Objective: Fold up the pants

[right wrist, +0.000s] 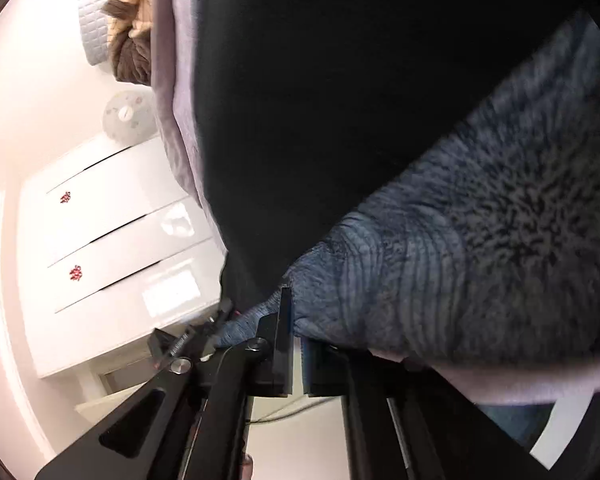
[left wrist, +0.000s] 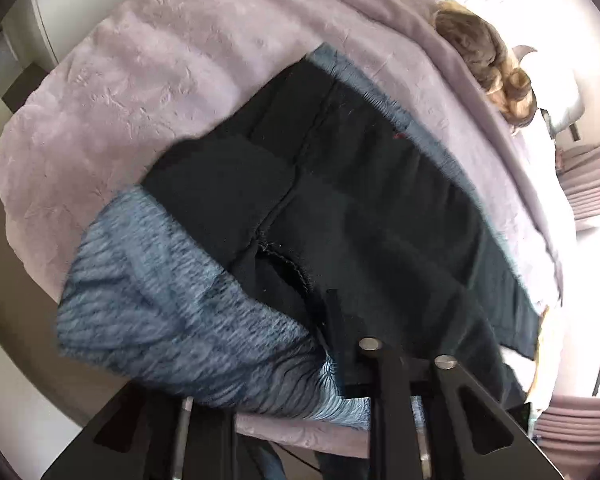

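I see the pants (left wrist: 340,208), black outside with a fuzzy blue-grey lining (left wrist: 172,320) turned out along one fold, lying spread on the lilac bedspread (left wrist: 148,80). In the left wrist view they fill the middle, the crotch seam running from about twelve o'clock down to the centre, the lining flap bulging toward eight o'clock.

My left gripper (left wrist: 384,360) sits at six o'clock of that view, its jaws drawn in tight, and black cloth lies between them at the garment's near edge; they are pinched on the pants.

In the right wrist view the pants (right wrist: 340,100) cover the upper half, with the lining (right wrist: 480,240) sweeping toward three o'clock. My right gripper (right wrist: 298,344) is at six o'clock with its fingers brought fully together; the lining's edge touches one finger tip, but I cannot tell whether any cloth is caught between them.

Farther out, a brown plush toy (left wrist: 488,68) lies at one o'clock on the bed, and a white drawer unit (right wrist: 112,240) stands at nine o'clock beside it.
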Action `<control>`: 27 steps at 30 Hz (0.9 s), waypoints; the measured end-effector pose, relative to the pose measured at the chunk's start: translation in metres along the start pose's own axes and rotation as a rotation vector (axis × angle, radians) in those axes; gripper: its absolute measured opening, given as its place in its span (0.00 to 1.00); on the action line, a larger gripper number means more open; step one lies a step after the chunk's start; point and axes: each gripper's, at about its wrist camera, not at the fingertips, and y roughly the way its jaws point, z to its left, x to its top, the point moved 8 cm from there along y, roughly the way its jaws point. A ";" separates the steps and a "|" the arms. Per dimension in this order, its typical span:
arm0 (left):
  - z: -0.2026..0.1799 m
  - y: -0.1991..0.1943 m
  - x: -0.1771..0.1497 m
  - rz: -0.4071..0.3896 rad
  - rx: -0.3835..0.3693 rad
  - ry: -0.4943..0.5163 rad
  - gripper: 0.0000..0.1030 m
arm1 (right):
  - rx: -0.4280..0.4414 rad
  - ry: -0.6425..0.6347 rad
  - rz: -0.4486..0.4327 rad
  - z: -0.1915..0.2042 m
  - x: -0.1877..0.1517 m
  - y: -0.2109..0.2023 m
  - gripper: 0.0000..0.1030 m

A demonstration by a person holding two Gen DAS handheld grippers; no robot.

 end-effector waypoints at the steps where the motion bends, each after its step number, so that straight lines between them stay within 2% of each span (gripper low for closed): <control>1: -0.003 -0.009 0.003 -0.024 -0.005 0.010 0.22 | -0.005 -0.050 -0.004 0.016 -0.003 -0.001 0.03; 3: -0.009 -0.021 0.012 -0.047 -0.011 0.031 0.22 | -0.040 -0.176 0.004 0.050 -0.004 -0.009 0.03; 7: -0.035 -0.023 0.040 -0.077 -0.019 0.085 0.22 | -0.070 -0.295 0.013 0.098 0.020 -0.013 0.03; 13: -0.079 0.010 0.106 -0.155 0.002 0.164 0.23 | -0.133 -0.446 0.057 0.154 0.101 -0.002 0.03; 15: -0.084 0.034 0.129 -0.174 0.057 0.173 0.35 | -0.174 -0.474 0.083 0.173 0.124 0.033 0.03; 16: -0.086 0.040 0.136 -0.187 0.079 0.176 0.40 | -0.195 -0.476 0.093 0.171 0.140 0.041 0.04; 17: -0.086 0.051 0.149 -0.212 0.125 0.178 0.54 | -0.213 -0.479 0.103 0.167 0.155 0.049 0.04; 18: -0.084 0.059 0.157 -0.225 0.143 0.176 0.58 | -0.232 -0.485 0.111 0.162 0.171 0.055 0.05; 21: -0.076 0.088 0.175 -0.200 0.186 0.135 0.58 | -0.304 -0.503 0.136 0.147 0.208 0.080 0.08; 24: -0.075 0.079 0.180 -0.220 0.201 0.125 0.58 | -0.353 -0.484 0.164 0.120 0.227 0.090 0.08; 25: -0.077 0.072 0.178 -0.233 0.207 0.139 0.58 | -0.351 -0.472 0.160 0.121 0.226 0.088 0.15; 26: -0.080 0.061 0.176 -0.253 0.228 0.170 0.58 | -0.339 -0.472 0.151 0.128 0.223 0.085 0.27; 27: -0.082 0.054 0.175 -0.264 0.245 0.195 0.59 | -0.321 -0.491 0.138 0.137 0.216 0.076 0.60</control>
